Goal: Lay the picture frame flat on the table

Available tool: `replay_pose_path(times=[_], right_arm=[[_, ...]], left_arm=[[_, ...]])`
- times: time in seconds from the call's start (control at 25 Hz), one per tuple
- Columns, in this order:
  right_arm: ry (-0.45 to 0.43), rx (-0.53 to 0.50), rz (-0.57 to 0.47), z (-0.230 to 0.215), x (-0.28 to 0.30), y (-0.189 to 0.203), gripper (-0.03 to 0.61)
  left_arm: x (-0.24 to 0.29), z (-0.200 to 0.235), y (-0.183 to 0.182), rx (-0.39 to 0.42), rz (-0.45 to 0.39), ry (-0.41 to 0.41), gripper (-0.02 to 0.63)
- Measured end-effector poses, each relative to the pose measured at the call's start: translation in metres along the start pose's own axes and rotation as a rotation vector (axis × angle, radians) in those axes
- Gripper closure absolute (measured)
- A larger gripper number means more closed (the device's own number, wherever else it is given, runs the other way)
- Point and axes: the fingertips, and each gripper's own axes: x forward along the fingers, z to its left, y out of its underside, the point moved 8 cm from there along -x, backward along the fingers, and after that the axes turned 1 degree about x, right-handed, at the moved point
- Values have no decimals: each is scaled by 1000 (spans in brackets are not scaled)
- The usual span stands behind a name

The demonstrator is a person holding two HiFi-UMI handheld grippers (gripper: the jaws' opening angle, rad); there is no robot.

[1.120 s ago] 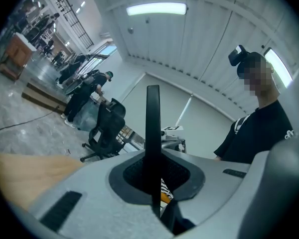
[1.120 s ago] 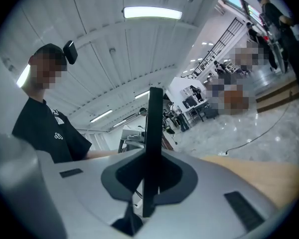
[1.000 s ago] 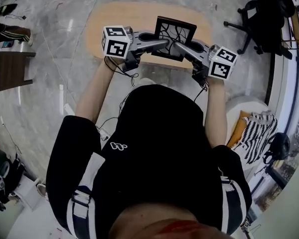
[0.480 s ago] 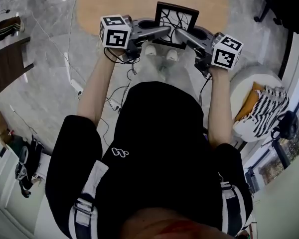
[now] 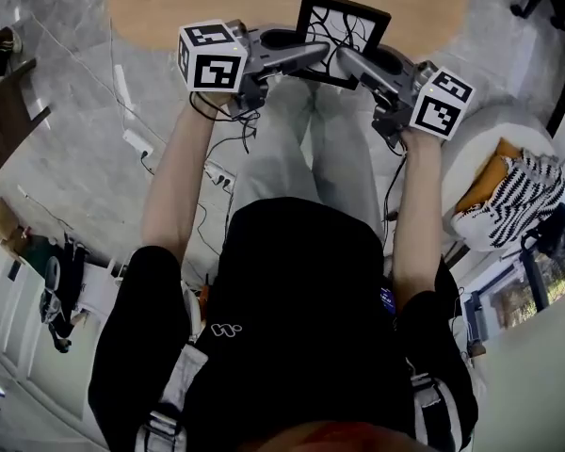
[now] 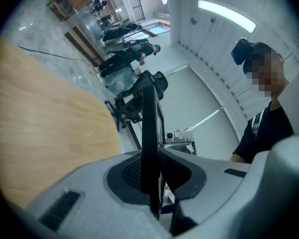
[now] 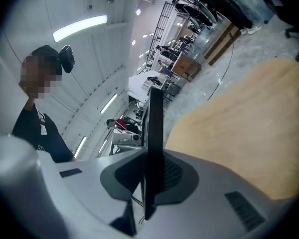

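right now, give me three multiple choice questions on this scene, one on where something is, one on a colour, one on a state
1. Where is the picture frame?
A on the floor
B at the near edge of the wooden table
C on a chair

2. What colour is the frame's border?
A white
B red
C black

3. What are the fingers of the right gripper doing?
A closed on the frame's edge
B wide apart and empty
C holding a cable

Answers:
1 B, the head view shows it over the table's near edge.
2 C, its rim is black around a white picture.
3 A, the right gripper view shows the frame's edge pinched between both fingers.
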Motion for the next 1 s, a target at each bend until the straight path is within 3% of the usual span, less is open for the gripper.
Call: replay_pose_path(times=[0.24,0.56,0.76,0.88,1.0], right_arm=[[5,54,19,-75,7,48,541],[-24,86,30,-97,7,63,548],[13,93,-1,-93,6,63,553],[67,126,-24,-107,5,60,554],[137,160,2,-160,10,49,554]], left_arm=[[19,70,53,-44,18,-18,560],[23,90,72,-26,2,-56,521],[-3,91,93,-33,-40,-243,489],[-15,85,102,65,4,-428,480],[-2,102,104,122,71,-508,501]])
